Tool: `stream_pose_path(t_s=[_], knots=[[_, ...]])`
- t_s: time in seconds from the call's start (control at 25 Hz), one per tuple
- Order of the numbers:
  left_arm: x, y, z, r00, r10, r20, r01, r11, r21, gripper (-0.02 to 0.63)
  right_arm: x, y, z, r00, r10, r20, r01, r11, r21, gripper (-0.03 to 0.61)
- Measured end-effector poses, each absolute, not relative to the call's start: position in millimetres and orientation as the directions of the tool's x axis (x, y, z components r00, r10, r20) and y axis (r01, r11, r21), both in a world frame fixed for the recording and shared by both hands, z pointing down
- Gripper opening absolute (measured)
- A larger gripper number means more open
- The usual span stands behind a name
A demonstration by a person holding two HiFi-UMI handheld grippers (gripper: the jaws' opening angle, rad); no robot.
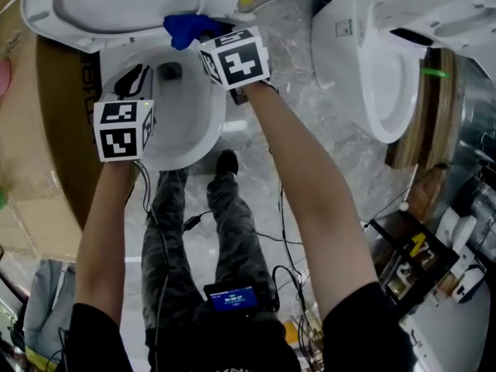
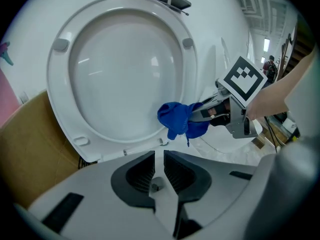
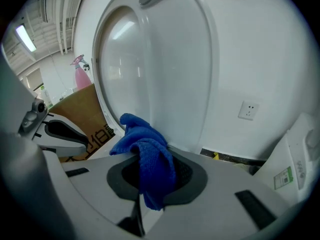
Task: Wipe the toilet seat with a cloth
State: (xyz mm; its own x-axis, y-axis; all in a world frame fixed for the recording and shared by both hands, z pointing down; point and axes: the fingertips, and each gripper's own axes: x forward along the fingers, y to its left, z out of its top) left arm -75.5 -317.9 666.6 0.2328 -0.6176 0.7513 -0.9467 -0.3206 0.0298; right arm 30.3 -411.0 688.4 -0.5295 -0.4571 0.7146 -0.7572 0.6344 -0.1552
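The crumpled blue terry cloth (image 1: 186, 29) (image 2: 180, 120) (image 3: 147, 159) is clamped in the fingers of the right gripper (image 1: 203, 36) (image 2: 205, 113) (image 3: 150, 180). It is a soft, nubbly bunch whose long axis runs out from the fingertips towards the lower rim of the raised, glossy white oval plastic toilet seat (image 1: 46, 22) (image 2: 125, 69) (image 3: 130, 74), and a loose fold droops back over the fingers. The left gripper (image 1: 133, 82) (image 2: 159, 170) hovers over the smooth white ceramic toilet bowl (image 1: 194, 138), its ribbed dark fingers only a narrow slit apart with nothing between them.
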Motion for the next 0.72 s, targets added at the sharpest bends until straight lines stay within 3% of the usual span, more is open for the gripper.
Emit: stream_pose_path(t_s=[0.72], knots=[[-33, -327, 582, 0.246, -0.685, 0.686, -0.935, -0.355, -0.019, 0.060, 71, -428, 567, -0.534, -0.580, 0.615, -0.780, 0.620, -0.092, 0.054]])
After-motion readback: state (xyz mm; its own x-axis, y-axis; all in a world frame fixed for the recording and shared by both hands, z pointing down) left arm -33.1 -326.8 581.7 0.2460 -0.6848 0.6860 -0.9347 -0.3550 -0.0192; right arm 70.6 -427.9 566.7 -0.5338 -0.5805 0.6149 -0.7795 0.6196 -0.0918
